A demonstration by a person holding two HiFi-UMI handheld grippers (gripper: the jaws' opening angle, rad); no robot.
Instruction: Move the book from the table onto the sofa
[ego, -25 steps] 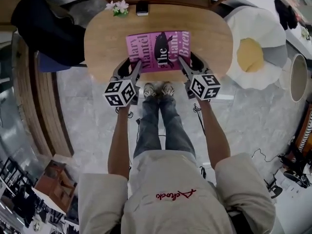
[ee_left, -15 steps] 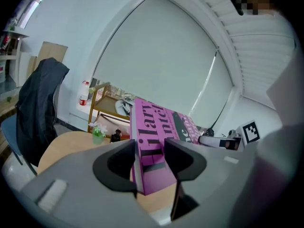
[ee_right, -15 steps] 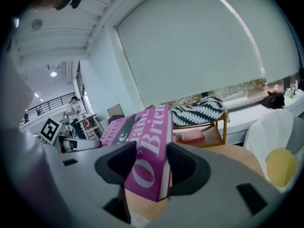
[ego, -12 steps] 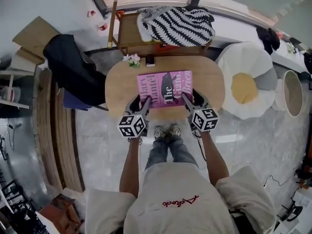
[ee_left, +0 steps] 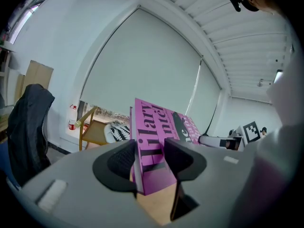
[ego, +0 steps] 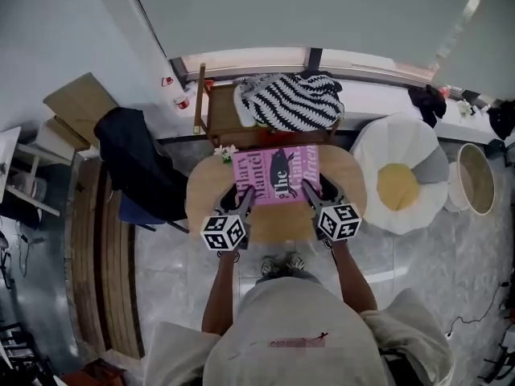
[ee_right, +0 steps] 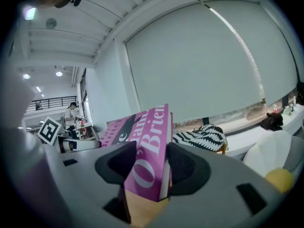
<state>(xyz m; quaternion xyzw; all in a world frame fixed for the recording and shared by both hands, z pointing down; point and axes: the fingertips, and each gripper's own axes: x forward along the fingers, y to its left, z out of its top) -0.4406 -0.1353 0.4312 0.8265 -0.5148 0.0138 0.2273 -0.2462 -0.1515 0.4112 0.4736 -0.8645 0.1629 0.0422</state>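
Note:
A pink book point(ego: 276, 174) with a black bird on its cover is held by its near corners above the oval wooden table point(ego: 211, 195), its far edge tipped up. My left gripper point(ego: 246, 195) is shut on the book's near left corner point(ee_left: 156, 146), the cover clamped between both pads. My right gripper point(ego: 309, 190) is shut on the near right corner point(ee_right: 149, 146). Beyond the table stands a wooden-framed seat point(ego: 221, 123) with a black-and-white striped blanket point(ego: 288, 101) on it.
A small flower sprig point(ego: 225, 151) sits at the table's far left edge. A dark jacket hangs over a chair point(ego: 141, 171) on the left. A white egg-shaped beanbag point(ego: 402, 179) and a round basket point(ego: 475, 179) are on the right. A window blind fills the background.
The head view has risen and pulled back, so the table looks smaller. The book has come up off the tabletop and shifted toward the striped seat, both grippers still shut on it.

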